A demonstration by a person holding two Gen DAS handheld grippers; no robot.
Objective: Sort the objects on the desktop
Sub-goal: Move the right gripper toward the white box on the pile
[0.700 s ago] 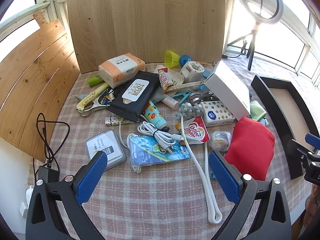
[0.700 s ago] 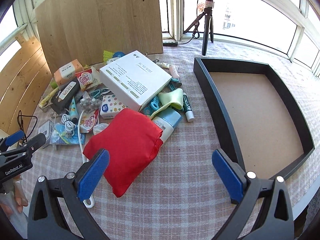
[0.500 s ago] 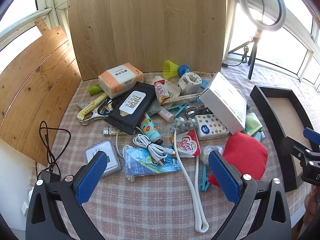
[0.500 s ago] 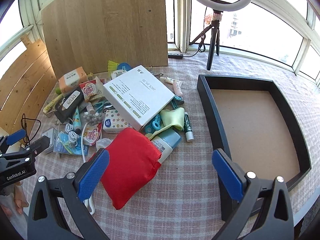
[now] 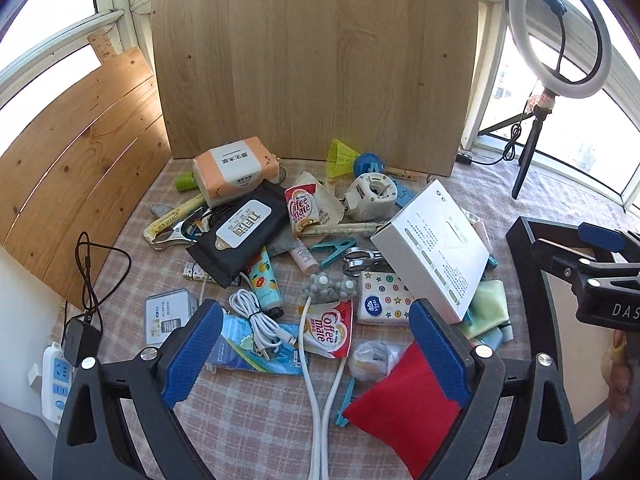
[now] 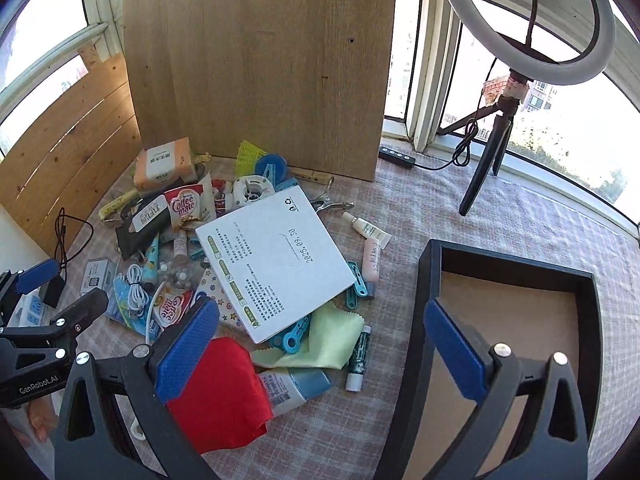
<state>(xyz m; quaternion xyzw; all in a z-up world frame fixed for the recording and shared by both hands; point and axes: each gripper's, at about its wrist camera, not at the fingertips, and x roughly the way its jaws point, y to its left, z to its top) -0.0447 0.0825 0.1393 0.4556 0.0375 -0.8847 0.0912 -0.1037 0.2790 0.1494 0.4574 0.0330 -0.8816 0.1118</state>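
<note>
Above the crowded tabletop (image 5: 248,420), both hand-held grippers, left (image 5: 316,354) and right (image 6: 320,344), hang wide open and empty; the white cable (image 5: 320,400) could snag and drag neighbours.

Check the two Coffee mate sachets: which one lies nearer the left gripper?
The Coffee mate sachet crossed by the white cord, just ahead of the open left gripper. The other sachet lies farther back, beside the black pouch.

Red pouch (image 6: 224,392), white box (image 6: 276,268), black tray (image 6: 430,280), pink-checked tablecloth (image 6: 400,208), blue-padded claws.
</note>
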